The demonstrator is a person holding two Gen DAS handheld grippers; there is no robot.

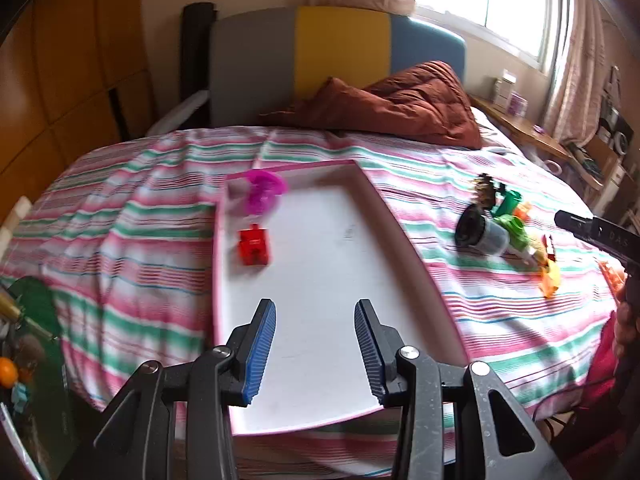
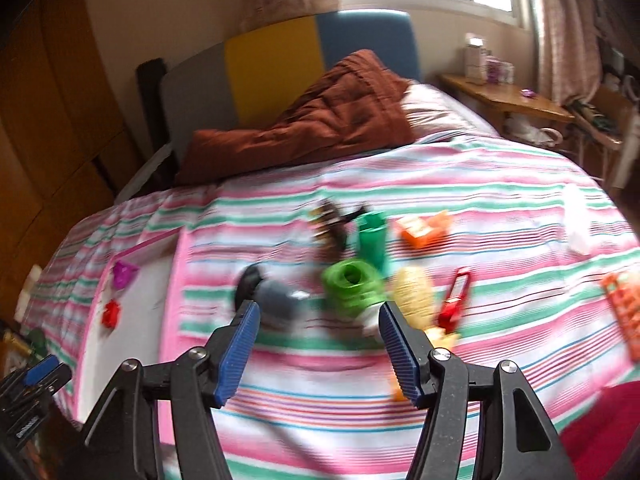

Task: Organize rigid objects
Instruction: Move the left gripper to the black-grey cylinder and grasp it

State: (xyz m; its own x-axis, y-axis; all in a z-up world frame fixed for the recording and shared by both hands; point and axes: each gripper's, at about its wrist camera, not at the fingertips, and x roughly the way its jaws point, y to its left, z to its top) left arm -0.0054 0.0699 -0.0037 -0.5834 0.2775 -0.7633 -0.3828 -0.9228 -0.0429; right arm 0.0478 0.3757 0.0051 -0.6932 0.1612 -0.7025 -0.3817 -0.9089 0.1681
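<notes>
A white tray with a pink rim (image 1: 384, 216) lies on the striped bed; in it sit a red toy block (image 1: 253, 246) and a magenta plastic piece (image 1: 264, 189). My left gripper (image 1: 315, 312) hovers open over the tray's near end with nothing between its jaws. To the tray's right lies a cluster of small items: a grey jar with a black lid (image 2: 272, 296), a green spool (image 2: 352, 282), a green cup (image 2: 372, 236), a pale yellow spool (image 2: 414, 294) and a red item (image 2: 454, 298). My right gripper (image 2: 318, 316) stands open just short of the jar and green spool, empty.
A brown quilt (image 1: 404, 104) is bunched at the headboard. An orange box (image 2: 424, 230) and another orange pack (image 2: 624, 308) lie further right on the bedspread. A wooden bedside table (image 2: 504, 98) stands past the bed's right side. The tray (image 2: 132, 320) shows at the left of the right wrist view.
</notes>
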